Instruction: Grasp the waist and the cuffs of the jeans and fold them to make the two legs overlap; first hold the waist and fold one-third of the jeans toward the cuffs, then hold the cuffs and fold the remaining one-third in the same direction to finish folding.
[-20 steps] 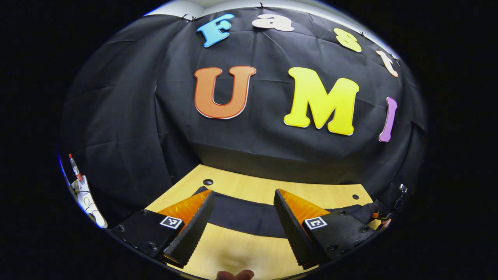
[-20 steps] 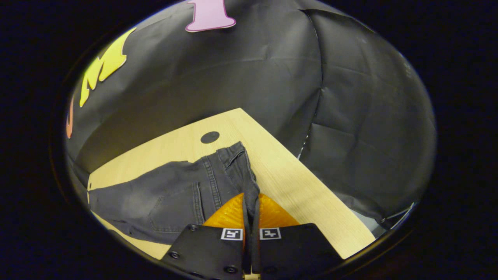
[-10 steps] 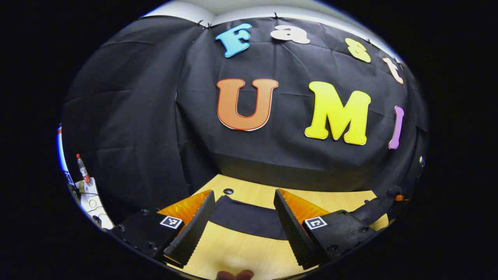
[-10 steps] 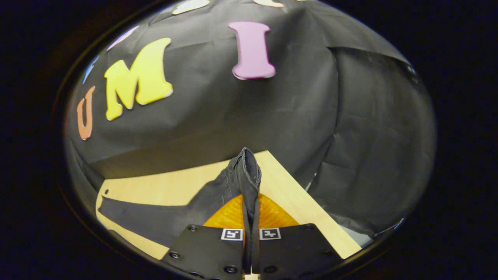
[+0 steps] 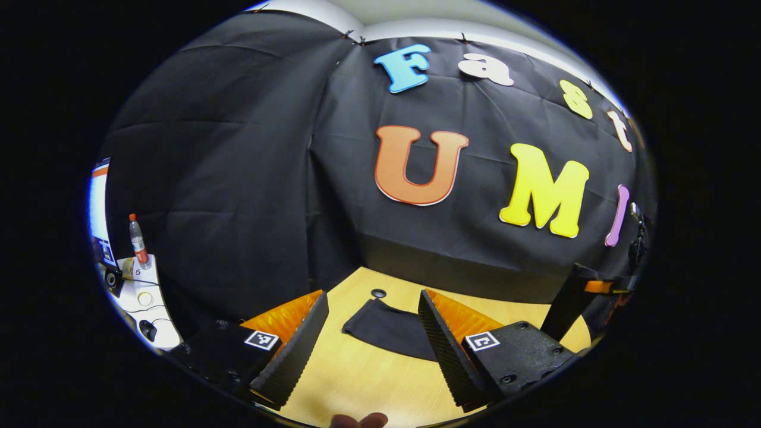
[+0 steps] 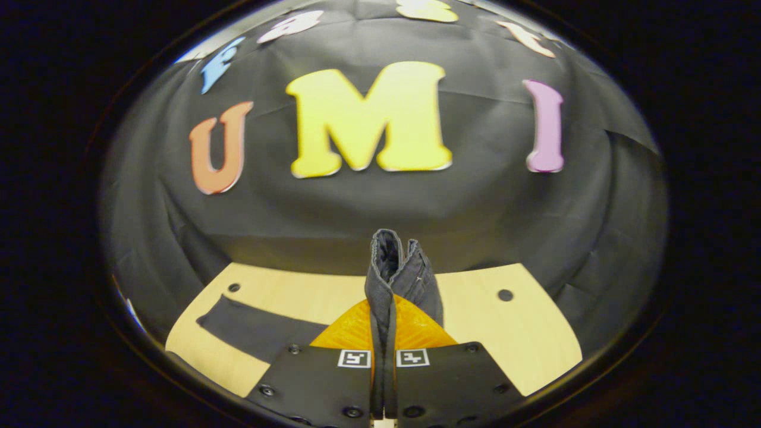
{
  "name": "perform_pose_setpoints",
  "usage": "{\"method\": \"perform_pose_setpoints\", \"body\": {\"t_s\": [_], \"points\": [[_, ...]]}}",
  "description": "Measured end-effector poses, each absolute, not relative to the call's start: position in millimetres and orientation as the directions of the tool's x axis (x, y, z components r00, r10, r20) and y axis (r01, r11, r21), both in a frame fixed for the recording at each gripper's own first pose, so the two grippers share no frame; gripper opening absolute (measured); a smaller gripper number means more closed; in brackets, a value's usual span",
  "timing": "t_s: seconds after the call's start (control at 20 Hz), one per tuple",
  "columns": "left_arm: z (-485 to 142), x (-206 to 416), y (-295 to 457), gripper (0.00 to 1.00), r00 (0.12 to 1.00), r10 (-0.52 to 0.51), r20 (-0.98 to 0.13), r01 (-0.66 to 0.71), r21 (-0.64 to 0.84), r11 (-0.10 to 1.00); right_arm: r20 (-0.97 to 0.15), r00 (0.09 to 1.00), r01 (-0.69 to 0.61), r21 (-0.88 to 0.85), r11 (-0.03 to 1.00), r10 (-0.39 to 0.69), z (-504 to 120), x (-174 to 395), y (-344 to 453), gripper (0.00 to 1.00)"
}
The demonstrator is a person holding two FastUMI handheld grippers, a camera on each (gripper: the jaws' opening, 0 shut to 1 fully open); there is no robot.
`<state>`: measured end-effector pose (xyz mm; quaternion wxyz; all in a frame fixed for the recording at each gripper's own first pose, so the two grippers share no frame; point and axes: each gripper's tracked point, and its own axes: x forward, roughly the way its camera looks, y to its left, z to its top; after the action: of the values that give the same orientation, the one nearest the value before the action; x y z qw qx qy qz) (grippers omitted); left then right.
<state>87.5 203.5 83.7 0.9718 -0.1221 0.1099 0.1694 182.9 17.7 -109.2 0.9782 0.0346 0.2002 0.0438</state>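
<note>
Dark grey jeans lie on the wooden table [image 6: 535, 351]. In the right gripper view my right gripper [image 6: 383, 315] is shut on the waist [image 6: 389, 267], which stands up bunched above its fingers, clear of the table. The legs [image 6: 255, 327] trail flat to the left. In the left gripper view my left gripper [image 5: 373, 295] is open and hovers over the table with nothing between its fingers. The cuff end of the jeans [image 5: 386, 327] lies just beyond its fingers. At that view's right edge the right gripper [image 5: 600, 286] holds up a hanging strip of the jeans [image 5: 563, 312].
The table has small round holes [image 6: 505, 295] near its far corners [image 5: 378, 293]. Black cloth walls close the booth behind and beside it. Beyond the left wall stands a white side table [image 5: 140, 291] with a bottle [image 5: 138, 241] on it.
The right gripper has lifted the waist off the table and swung it leftward over the legs. The left gripper stays open; its view has shifted so the cuff end now shows between its fingers.
</note>
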Motion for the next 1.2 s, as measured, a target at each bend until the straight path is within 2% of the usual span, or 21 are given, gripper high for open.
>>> {"method": "perform_pose_setpoints", "body": {"t_s": [0.2,0.4,0.65,0.85,1.0,1.05,1.1,1.15,1.2], "points": [[70.6,51.0,251.7,0.98,0.884,0.370,-0.285,-0.431,-0.193,0.882,-0.448,0.879,-0.183,0.000,0.983,0.164,-169.0,187.8,103.9,0.01],[55.2,14.2,292.0,0.98,0.847,0.426,-0.319,-0.500,-0.204,0.841,-0.533,0.832,-0.233,-0.087,0.969,0.152,-238.4,199.4,157.2,0.00],[42.3,-8.8,319.9,0.98,0.812,0.466,-0.350,-0.554,-0.211,0.806,-0.626,0.769,-0.278,-0.148,0.949,0.127,-313.2,199.9,183.9,0.01],[43.3,-7.0,321.5,0.98,0.815,0.463,-0.348,-0.547,-0.200,0.813,-0.627,0.767,-0.304,-0.173,0.937,0.133,-326.2,199.3,196.3,0.03],[40.5,-4.7,322.3,0.98,0.821,0.449,-0.353,-0.538,-0.213,0.816,-0.640,0.742,-0.340,-0.103,0.935,0.199,-324.3,195.8,195.7,0.16],[38.9,-3.7,321.7,0.98,0.822,0.443,-0.358,-0.536,-0.221,0.815,-0.633,0.741,-0.351,-0.083,0.933,0.223,-317.5,194.8,195.0,0.24],[37.5,-0.7,321.8,0.98,0.825,0.437,-0.359,-0.532,-0.231,0.815,-0.625,0.742,-0.358,-0.062,0.932,0.244,-307.5,190.0,194.5,0.38],[36.8,1.3,320.2,0.98,0.830,0.426,-0.361,-0.524,-0.240,0.817,-0.623,0.740,-0.360,-0.046,0.932,0.255,-298.1,181.8,194.0,0.37],[35.2,8.2,317.7,0.98,0.834,0.418,-0.361,-0.518,-0.246,0.820,-0.621,0.734,-0.365,-0.020,0.931,0.275,-289.3,171.9,194.1,0.47]]}}
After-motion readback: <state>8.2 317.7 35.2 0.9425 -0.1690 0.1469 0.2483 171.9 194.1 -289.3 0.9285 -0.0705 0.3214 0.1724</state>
